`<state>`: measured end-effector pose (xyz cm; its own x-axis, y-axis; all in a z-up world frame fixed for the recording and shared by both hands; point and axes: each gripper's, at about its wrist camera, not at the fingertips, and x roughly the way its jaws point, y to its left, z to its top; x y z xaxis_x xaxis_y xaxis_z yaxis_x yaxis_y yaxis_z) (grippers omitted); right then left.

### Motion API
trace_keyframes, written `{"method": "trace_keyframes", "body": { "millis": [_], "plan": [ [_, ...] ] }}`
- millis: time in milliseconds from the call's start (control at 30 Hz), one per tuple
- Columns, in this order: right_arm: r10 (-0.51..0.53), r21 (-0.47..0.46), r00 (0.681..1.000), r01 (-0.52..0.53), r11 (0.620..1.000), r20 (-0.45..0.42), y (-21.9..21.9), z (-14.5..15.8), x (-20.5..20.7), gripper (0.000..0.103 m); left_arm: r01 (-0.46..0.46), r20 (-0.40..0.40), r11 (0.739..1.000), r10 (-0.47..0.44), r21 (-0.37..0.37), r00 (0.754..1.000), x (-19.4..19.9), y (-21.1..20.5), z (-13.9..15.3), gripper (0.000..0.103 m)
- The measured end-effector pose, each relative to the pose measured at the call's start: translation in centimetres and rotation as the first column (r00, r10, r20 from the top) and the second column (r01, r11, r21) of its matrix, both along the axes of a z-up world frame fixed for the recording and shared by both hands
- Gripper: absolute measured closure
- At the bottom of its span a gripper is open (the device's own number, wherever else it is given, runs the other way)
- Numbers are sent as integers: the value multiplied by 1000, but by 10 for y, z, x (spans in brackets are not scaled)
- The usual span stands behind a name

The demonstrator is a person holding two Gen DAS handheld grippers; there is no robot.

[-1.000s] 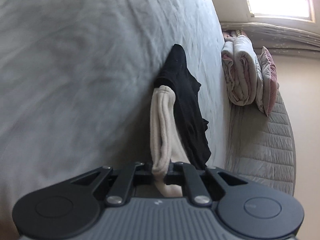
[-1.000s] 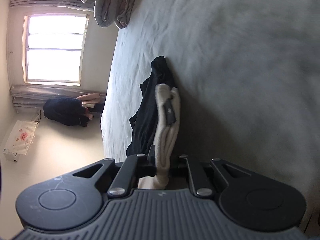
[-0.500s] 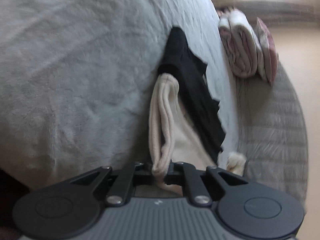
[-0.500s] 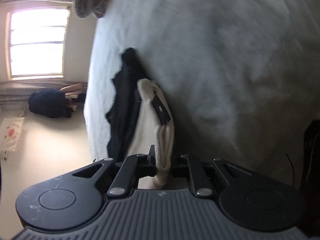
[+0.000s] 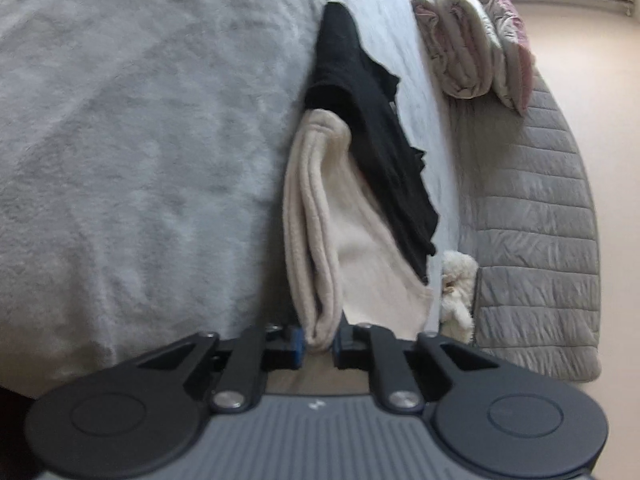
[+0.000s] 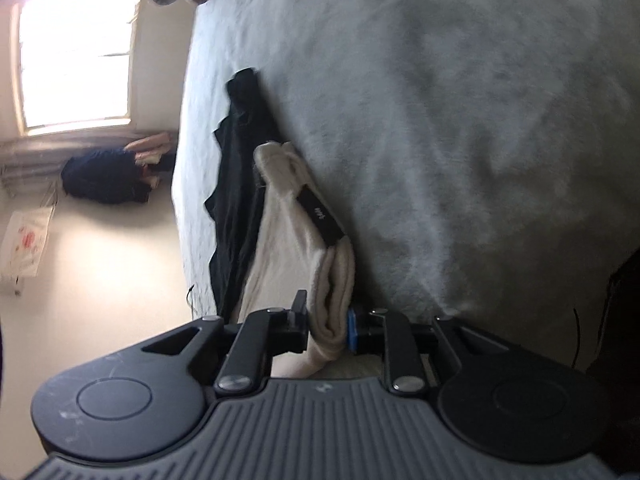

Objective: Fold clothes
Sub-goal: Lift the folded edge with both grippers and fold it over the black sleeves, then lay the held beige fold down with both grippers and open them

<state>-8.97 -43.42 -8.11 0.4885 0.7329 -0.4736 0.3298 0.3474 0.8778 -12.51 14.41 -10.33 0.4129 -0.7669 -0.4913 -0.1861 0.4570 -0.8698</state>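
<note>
Both grippers carry one cream garment [image 5: 320, 216] above the grey bed [image 5: 132, 152], each pinching a folded edge of it. The left gripper [image 5: 319, 346] has its fingers pressed nearly together on a bunched cream hem, several layers thick. The right gripper [image 6: 329, 330] pinches the opposite bunched hem; its grip has eased slightly wider than a second ago, yet the fabric is still clamped between the pads. A black label [image 6: 320, 216] on the garment faces the right wrist view. A black garment [image 5: 368, 136] lies on the bed beyond the cream one and partly overlaps it in both views. Compared with a second ago, both views sit lower and closer to the bed, and more of the cream panel is spread out between the held edges. In the left wrist view a white plush toy [image 5: 456, 280], hidden a second ago, shows beside the quilted cover [image 5: 536, 240] at the bed's edge, and rolled bedding [image 5: 460, 40] lies near the far corner. Judgement: the garment is being lowered for laying flat, so folding proper has not begun. Risk: the cream panel may land on the black garment and trap it in the fold.
</note>
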Motion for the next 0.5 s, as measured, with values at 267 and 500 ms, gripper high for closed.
{"method": "trace_keyframes", "body": {
  "millis": [267,500],
  "plan": [
    [-57,74,993,50,996,105,-2,36,18,85,-69,138,987,88,-142,987,19,0,35,94],
    [-121,98,979,106,990,164,12,64,76,85,-158,162,969,190,-190,968,74,1,59,94]
  ]
}}
